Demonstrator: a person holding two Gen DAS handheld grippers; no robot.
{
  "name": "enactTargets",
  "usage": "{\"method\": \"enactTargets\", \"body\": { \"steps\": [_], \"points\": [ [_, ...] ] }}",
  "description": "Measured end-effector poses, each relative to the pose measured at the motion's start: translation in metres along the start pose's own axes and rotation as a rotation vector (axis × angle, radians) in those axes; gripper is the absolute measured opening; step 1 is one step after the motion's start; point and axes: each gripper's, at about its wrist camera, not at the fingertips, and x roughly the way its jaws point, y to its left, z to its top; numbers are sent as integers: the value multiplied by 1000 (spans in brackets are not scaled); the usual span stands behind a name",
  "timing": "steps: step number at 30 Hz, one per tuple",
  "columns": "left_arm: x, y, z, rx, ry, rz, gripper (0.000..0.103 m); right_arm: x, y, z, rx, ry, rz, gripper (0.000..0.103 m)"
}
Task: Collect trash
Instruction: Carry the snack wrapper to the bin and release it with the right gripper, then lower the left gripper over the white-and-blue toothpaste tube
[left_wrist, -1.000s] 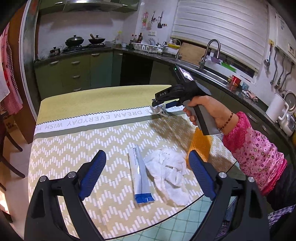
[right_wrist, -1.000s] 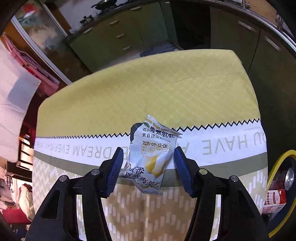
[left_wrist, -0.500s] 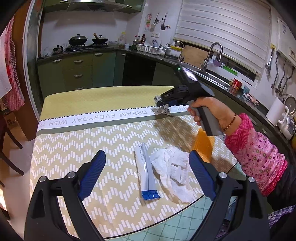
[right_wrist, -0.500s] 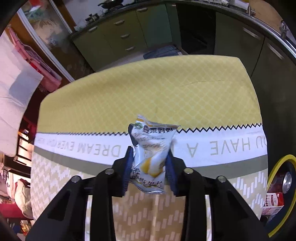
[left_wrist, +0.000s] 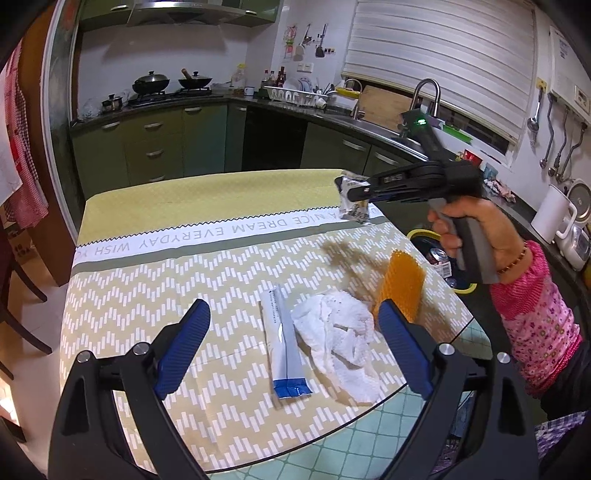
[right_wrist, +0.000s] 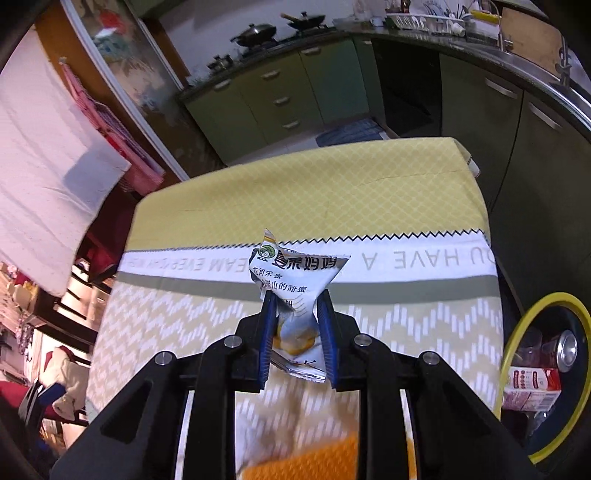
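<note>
A crumpled white snack wrapper (right_wrist: 291, 269) with a yellow print hangs above the tablecloth between the blue pads of my right gripper (right_wrist: 297, 299), whose jaws are closing and pressing on it. From the left wrist view, that right gripper (left_wrist: 354, 192) holds the wrapper (left_wrist: 349, 212) in the air over the table's far right side. My left gripper (left_wrist: 293, 310) stands wide open, low over the near edge, with nothing gripped. Beyond its fingers lie a blue-and-white sachet (left_wrist: 282, 339), a crumpled white tissue (left_wrist: 336, 339) and an orange mesh piece (left_wrist: 400, 284).
A dark bin with a yellow rim (right_wrist: 517, 332) stands beside the table on the right and holds a can (right_wrist: 565, 347) and a red carton (right_wrist: 532, 380). The table (left_wrist: 147, 295) has a zigzag cloth. Green kitchen cabinets (left_wrist: 155, 147) lie beyond, and a chair stands at the left.
My right gripper closed on the snack wrapper and lifted it off the tablecloth, moving it up and to the right. The left gripper stayed open in place.
</note>
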Motion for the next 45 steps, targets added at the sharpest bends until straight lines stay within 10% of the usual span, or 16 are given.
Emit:
{"method": "enactTargets", "body": {
  "steps": [7, 14, 25, 30, 45],
  "points": [
    [0, -5, 0, 12, 3, -5, 88, -82, -26, -35, 4, -101, 14, 24],
    [7, -12, -2, 23, 17, -20, 87, -148, -123, -68, 169, -164, -170, 24],
    [15, -26, -1, 55, 35, -28, 88, -151, -254, -106, 382, -111, -395, 25],
    [18, -26, -2, 55, 45, -27, 88, -148, -283, -109, 427, -144, -460, 43],
    [43, -20, -14, 37, 136, -5, 88, -165, -137, -172, 225, -282, -270, 52]
  ]
}}
